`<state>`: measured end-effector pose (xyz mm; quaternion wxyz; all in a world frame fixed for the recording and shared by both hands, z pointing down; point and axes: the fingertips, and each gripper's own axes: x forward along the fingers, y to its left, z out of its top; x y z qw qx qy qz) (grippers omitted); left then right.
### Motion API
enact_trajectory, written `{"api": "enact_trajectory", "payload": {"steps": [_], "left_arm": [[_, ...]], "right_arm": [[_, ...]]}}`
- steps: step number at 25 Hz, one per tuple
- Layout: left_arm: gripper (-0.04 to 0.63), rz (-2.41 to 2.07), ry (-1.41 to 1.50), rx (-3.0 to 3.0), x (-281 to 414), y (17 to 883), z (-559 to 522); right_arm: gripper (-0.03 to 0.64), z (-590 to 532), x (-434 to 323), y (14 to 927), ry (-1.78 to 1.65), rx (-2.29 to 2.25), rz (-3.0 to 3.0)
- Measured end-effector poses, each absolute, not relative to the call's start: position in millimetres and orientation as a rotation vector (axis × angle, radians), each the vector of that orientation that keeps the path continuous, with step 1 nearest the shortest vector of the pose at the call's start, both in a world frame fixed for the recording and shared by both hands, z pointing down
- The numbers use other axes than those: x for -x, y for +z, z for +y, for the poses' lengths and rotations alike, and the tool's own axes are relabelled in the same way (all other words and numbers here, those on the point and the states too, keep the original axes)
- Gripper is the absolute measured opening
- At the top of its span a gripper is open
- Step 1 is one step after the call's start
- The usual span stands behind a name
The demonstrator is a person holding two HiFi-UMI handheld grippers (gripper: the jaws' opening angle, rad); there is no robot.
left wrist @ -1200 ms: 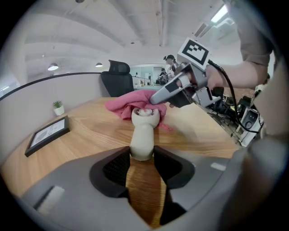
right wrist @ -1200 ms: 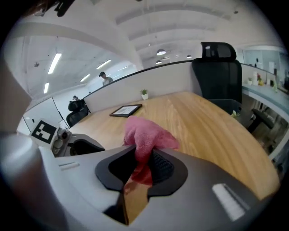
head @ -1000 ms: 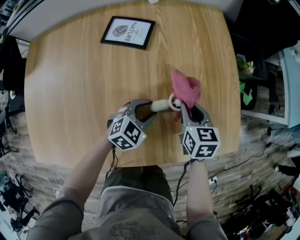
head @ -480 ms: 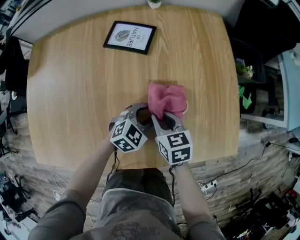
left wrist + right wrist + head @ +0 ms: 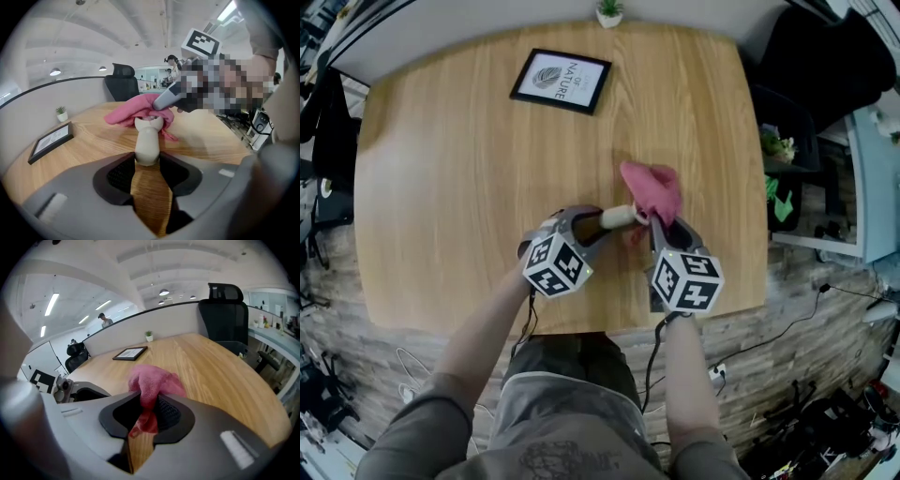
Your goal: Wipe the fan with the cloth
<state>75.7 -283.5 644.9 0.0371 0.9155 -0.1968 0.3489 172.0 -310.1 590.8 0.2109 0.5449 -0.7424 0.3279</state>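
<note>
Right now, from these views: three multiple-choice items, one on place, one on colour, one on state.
1. Where does the framed picture lie on the table?
A. Far side, left of the middle
B. Near right corner
C. Near edge, in the middle

2. What colour is the cloth?
A. Blue
B. Pink
C. White

3. What is the state of the left gripper?
A. Open and empty
B. Shut on the handle of the fan
C. Shut on a pen

Answers:
1 A: the head view shows it far from the person, left of the middle.
2 B: it is pink in every view.
3 B: the left gripper view shows its jaws pressed on the pale handle, while the right gripper holds the cloth.
</note>
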Motion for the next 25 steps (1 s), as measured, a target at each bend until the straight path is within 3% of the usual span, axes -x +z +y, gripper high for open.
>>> {"api": "enact_trajectory", "payload": {"steps": [5,7,9,14,20,25], "left_arm": [[0.174,-0.690,1.018,-2.771,-71.9,644.4,-287.7],[0.232,-0.711,0.975,-2.693,-65.8,642.8,-287.4],[0.232,-0.752,0.931,-2.651,-56.8,633.3,-288.2],[0.168,-0.877,0.832,-2.666,-35.2,583.5,-303.9],[0.045,-1.007,0.617,-2.708,-12.1,495.7,-316.4],[0.040,-1.052,0.512,-2.816,-2.8,418.8,-316.3]], "right_arm": [[0.077,-307.4,-203.5,571.5,0.899,-1.622,-2.005],[0.077,-304.3,-211.2,555.8,0.888,-1.666,-2.011],[0.077,-300.8,-214.8,538.2,0.873,-1.696,-2.029],[0.077,-298.5,-216.1,488.5,0.806,-1.737,-2.090],[0.077,-286.8,-201.3,413.2,0.663,-1.757,-2.200],[0.077,-272.1,-181.0,346.1,0.513,-1.773,-2.305]]}}
